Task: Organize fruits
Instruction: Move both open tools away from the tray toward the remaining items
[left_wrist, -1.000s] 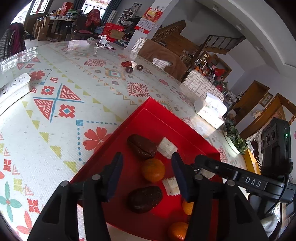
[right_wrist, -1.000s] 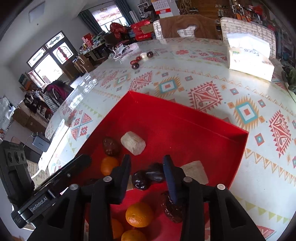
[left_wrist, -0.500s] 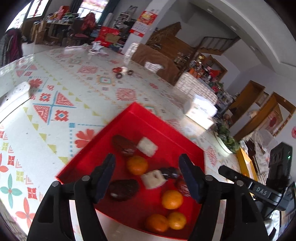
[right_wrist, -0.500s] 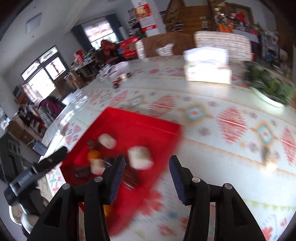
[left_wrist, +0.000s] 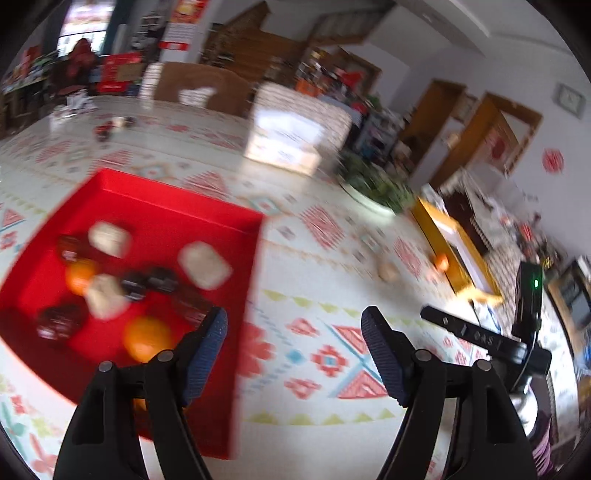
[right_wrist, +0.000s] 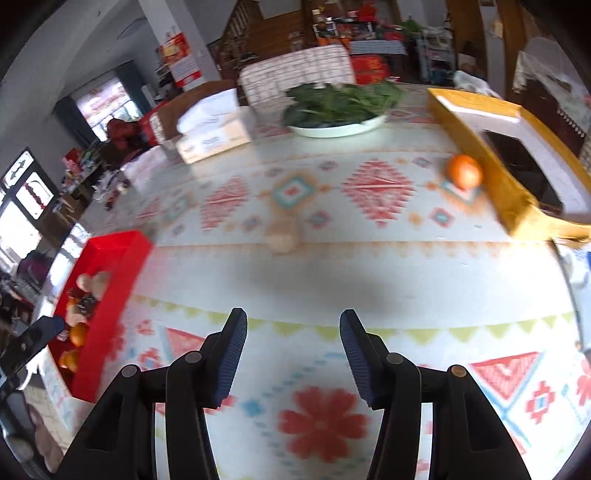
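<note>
Patterned table (right_wrist: 369, 266) carries red tray (right_wrist: 110, 295), orange (right_wrist: 464, 171), yellow box (right_wrist: 476, 147), greens plate (right_wrist: 336, 127), possibly tissue box (right_wrist: 210, 136).

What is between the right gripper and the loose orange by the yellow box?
Nothing visible blocks it: bare tablecloth lies between the open right gripper and the orange. A pale lump sits off to the left.

The left gripper (left_wrist: 293, 332) hangs above the table with its jaws spread wide and nothing between them; its blue ribbed pads (left_wrist: 207, 350) face each other across a broad gap. The right gripper (right_wrist: 293, 341) is likewise spread wide and holds nothing, its ribbed pads (right_wrist: 231, 354) facing inward. In the left wrist view, the right gripper's black body shows at the right edge with a green light lit. In the right wrist view, part of the left gripper shows at the left edge.
</note>
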